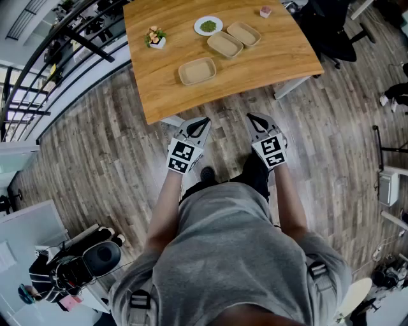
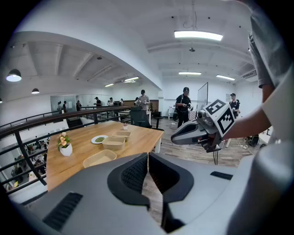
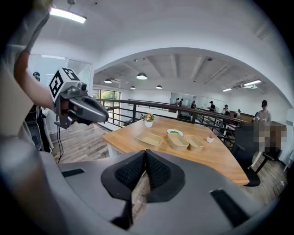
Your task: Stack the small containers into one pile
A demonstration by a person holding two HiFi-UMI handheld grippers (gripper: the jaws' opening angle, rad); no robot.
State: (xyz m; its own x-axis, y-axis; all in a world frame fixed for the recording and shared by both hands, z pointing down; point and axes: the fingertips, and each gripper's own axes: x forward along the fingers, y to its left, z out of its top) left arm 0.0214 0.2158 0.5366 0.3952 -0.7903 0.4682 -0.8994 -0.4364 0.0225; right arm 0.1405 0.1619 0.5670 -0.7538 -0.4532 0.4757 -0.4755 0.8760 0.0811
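Head view: the left gripper (image 1: pixel 199 122) and the right gripper (image 1: pixel 256 119) hang side by side in front of the person's body, over the plank floor (image 1: pixel 95 134) and short of the near edge of the light wooden table (image 1: pixel 280 60). Each gripper view shows its own jaws pressed together with nothing between them, so both are closed and empty.

Straight ahead of the left gripper lies the nearest of three shallow beige rectangular containers (image 1: pixel 197 70), alone and well apart from the rest. The second beige container (image 1: pixel 225 44) and the third beige container (image 1: pixel 244 33) sit farther ahead and toward the right gripper's side, just beside each other. Beyond them are a round white plate with green contents (image 1: pixel 208 26), a small white pot of flowers (image 1: pixel 155 39) off to the left gripper's side, and a small pink cup (image 1: pixel 266 11) at the far end.

No container is stacked, so the task seems to be at its approach. The next move likely calls for stepping up to the table, opening one gripper's jaws and closing them on a container's rim, then lifting it level and setting it squarely inside a neighbour.
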